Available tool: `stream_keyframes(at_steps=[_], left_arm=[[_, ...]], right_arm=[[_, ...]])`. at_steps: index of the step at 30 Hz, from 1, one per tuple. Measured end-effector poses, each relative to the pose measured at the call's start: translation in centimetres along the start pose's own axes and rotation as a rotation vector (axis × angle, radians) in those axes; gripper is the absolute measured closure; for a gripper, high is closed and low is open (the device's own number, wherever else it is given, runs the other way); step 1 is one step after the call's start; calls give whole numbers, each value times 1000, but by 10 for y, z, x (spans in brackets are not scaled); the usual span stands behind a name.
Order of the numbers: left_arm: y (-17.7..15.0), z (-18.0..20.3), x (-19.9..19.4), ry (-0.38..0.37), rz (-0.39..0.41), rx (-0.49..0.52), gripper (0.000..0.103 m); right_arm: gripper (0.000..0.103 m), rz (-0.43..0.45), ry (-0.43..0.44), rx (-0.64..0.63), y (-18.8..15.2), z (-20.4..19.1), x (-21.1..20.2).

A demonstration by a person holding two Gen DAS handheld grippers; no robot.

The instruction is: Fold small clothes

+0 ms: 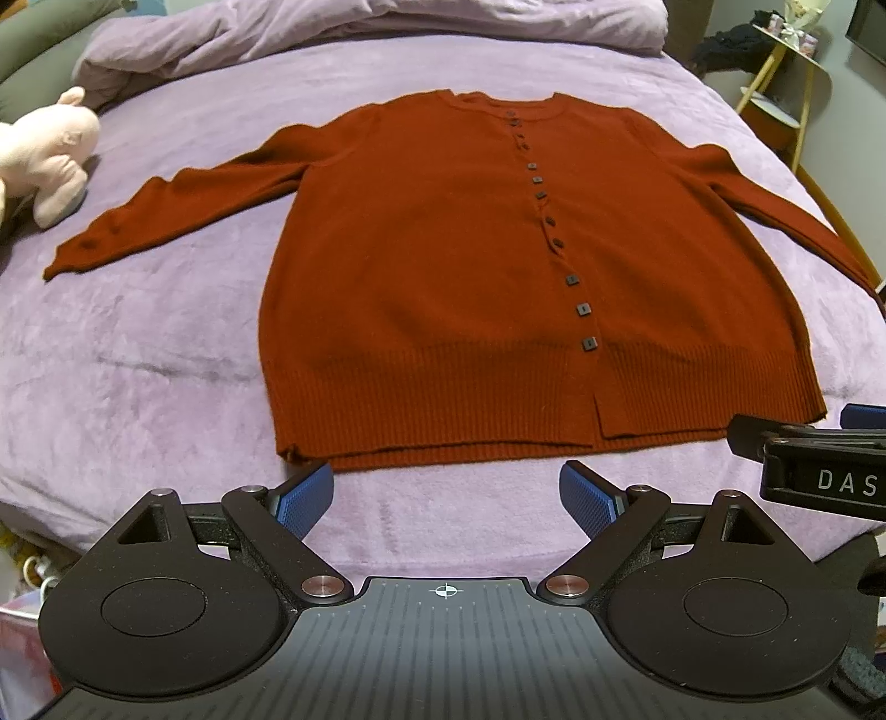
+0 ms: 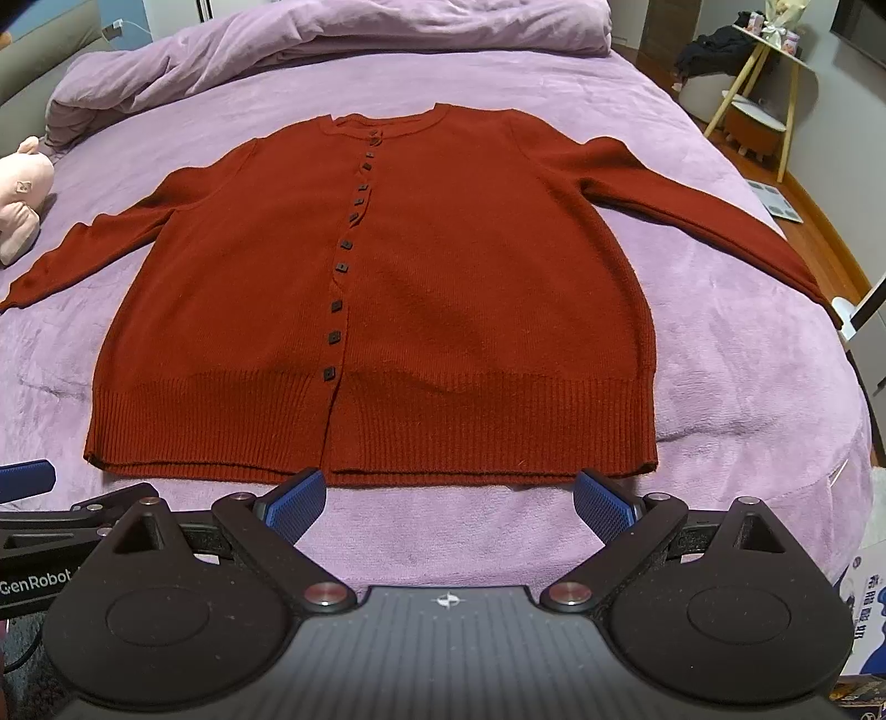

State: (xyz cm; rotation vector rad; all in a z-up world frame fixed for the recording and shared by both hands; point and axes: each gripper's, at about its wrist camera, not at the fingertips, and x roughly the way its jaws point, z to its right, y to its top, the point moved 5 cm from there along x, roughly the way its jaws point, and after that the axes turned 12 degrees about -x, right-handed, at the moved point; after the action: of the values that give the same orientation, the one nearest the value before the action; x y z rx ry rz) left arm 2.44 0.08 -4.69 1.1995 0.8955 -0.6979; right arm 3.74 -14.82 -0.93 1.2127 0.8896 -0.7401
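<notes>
A rust-red buttoned cardigan lies flat and face up on the purple bed, both sleeves spread out to the sides and a row of dark square buttons down its front. My left gripper hovers open just short of the ribbed hem, near its left half. Beside it, my right gripper is open too, with its blue pads just short of the hem's right half. Neither touches the cloth. Part of the right gripper shows at the right edge of the left wrist view.
A pink plush toy lies on the bed beyond the left sleeve. A bunched purple duvet fills the head of the bed. A wooden stand and floor scale sit off the bed's right side.
</notes>
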Motion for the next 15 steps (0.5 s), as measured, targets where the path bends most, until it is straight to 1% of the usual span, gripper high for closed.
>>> stream_keyframes(at_steps=[15], left_arm=[[2, 0, 0, 4, -7, -1, 10]], right_arm=[[6, 1, 0, 0, 1, 0, 0]])
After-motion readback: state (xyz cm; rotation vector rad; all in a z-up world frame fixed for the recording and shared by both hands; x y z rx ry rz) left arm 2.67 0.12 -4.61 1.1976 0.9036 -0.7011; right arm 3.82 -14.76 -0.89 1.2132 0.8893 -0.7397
